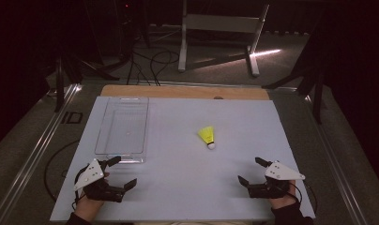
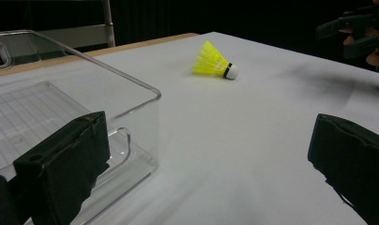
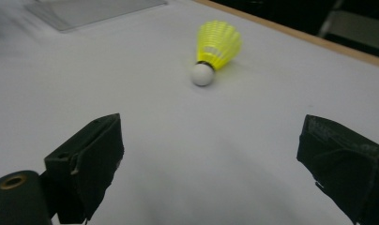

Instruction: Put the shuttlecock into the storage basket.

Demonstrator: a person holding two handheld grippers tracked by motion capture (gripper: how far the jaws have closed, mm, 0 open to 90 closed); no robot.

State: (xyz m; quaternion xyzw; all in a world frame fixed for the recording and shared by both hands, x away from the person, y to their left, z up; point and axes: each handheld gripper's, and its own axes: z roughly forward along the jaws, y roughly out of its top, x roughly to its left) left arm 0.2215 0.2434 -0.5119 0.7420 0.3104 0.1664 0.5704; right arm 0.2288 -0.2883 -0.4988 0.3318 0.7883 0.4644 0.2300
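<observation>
Near the middle of the white desk (image 1: 178, 178) lies a yellow shuttlecock (image 1: 207, 137) on its side, its white cork tip toward the person and its skirt fanning away toward the far edge. It sits well apart from both claws and from the clear plastic tray (image 1: 122, 140) at the left, touching nothing but the desk.

The left claw (image 1: 116, 171) rests low just beside the tray's near corner, jaws spread wide with nothing between them. The right claw (image 1: 251, 170) rests at the near right, jaws likewise wide apart and empty, and its own view looks almost straight at the cork (image 3: 202, 74).

The shuttlecock looks very light (a careless nudge would likely send it skidding or rolling in an arc on the smooth surface). Its skirt (image 3: 219, 44) appears to be thin ribbed plastic, springy and easily crushed or bent out of shape, so a hard squeeze there seems unwise. The cork is the firm part, rounded and possibly slippery; the dark band where cork meets skirt looks like the soundest place to pinch, with the jaws closing gently from either side.
</observation>
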